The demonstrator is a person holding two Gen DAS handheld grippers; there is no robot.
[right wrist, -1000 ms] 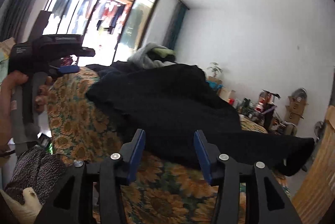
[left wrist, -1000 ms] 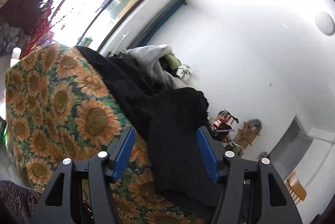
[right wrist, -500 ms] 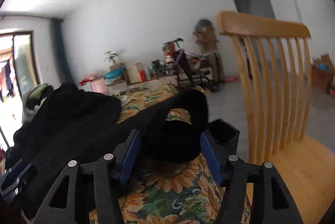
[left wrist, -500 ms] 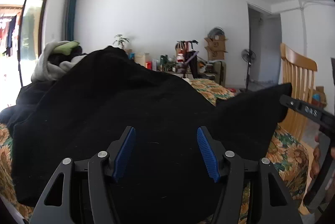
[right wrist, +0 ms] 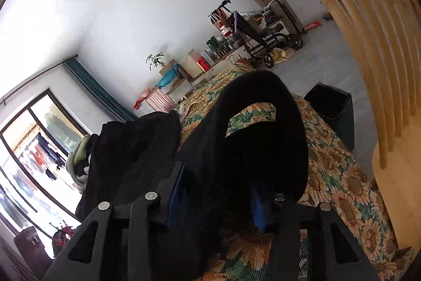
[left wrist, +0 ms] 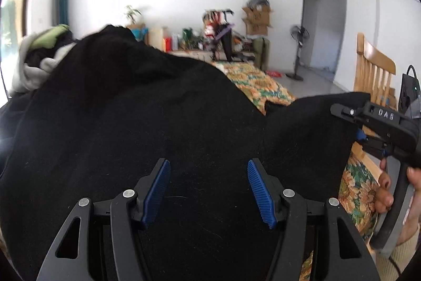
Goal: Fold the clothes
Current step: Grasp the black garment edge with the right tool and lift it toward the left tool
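A black garment [left wrist: 136, 123] lies spread over the sunflower-print cover [left wrist: 260, 86]. My left gripper [left wrist: 208, 191] is open just above the cloth, with nothing between its blue pads. My right gripper [right wrist: 215, 191] has the garment's black sleeve [right wrist: 265, 107] between its pads; the sleeve arches up and over its right finger. In the left wrist view the right gripper [left wrist: 360, 133] sits at the sleeve's end on the right, held by a hand.
A pile of grey, green and dark clothes [left wrist: 39, 55] lies at the far left. A wooden slatted chair [right wrist: 368, 26] stands close on the right. A black bin [right wrist: 334, 107] sits on the floor beside the cover. Boxes, a cart and a fan line the far wall.
My left gripper swung from the cover's left edge to face over the black garment. My right gripper moved right to the sleeve end, and the sleeve now sits lifted between its pads.
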